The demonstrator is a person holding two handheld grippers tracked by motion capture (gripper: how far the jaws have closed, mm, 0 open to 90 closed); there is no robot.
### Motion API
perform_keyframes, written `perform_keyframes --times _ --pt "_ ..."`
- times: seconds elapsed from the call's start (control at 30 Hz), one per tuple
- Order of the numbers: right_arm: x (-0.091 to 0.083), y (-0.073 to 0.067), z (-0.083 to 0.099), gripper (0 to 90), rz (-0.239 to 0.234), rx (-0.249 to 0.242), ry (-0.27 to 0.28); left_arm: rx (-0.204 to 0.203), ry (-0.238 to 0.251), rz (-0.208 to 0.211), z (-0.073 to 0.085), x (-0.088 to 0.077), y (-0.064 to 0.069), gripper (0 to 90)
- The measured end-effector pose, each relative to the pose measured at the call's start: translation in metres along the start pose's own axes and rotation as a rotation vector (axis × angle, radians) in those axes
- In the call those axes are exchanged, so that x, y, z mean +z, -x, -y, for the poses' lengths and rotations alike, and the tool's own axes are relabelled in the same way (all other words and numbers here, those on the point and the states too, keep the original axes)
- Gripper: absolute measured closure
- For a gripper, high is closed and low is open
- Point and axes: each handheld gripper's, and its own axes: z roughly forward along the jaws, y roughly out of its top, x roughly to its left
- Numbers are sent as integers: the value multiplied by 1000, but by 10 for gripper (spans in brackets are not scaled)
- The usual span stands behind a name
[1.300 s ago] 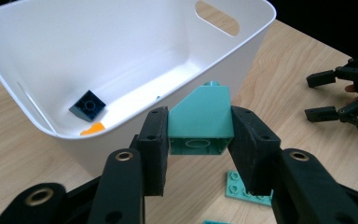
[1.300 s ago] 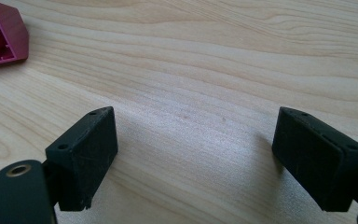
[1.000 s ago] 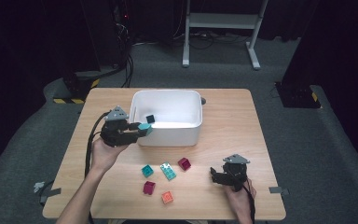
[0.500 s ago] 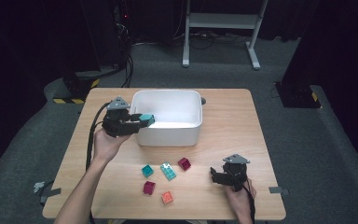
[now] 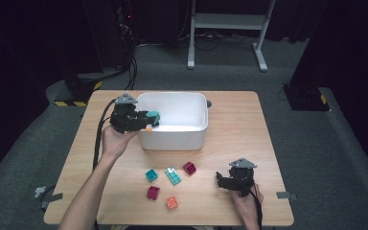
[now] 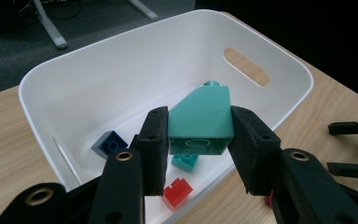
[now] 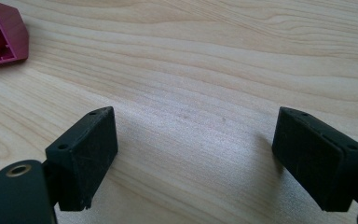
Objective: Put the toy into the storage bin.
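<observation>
We hold the teal brick point(image 6: 199, 120) clamped in our left tongs point(image 6: 198, 140) just above the bin point(image 6: 42, 79)'s near rim, right tongs point(image 7: 196, 154) apart on the counter point(image 7: 214, 56); released early, it may strike the rim and bounce outside.

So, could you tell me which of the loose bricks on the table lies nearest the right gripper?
The dark red brick, rightmost of the five loose ones, lies nearest the right gripper.

Magenta brick point(image 7: 0, 35) cut by the frame edge — red brick point(image 6: 177, 192) half behind the tongs
</observation>
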Motion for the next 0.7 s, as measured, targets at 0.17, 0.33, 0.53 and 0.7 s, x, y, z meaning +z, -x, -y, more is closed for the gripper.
perform_keyframes --times 0.17,0.33,0.53,0.7 --pt "0 0 0 137 0 0 0 -3 -21 -32 -1 10 -2 587" --pt "0 0 0 137 0 0 0 3 -45 -47 -2 22 -1 586" --pt "0 0 0 138 0 0 0 -12 -64 -54 0 35 -2 586" --pt "0 0 0 137 0 0 0 -15 -74 -69 0 41 -3 586"
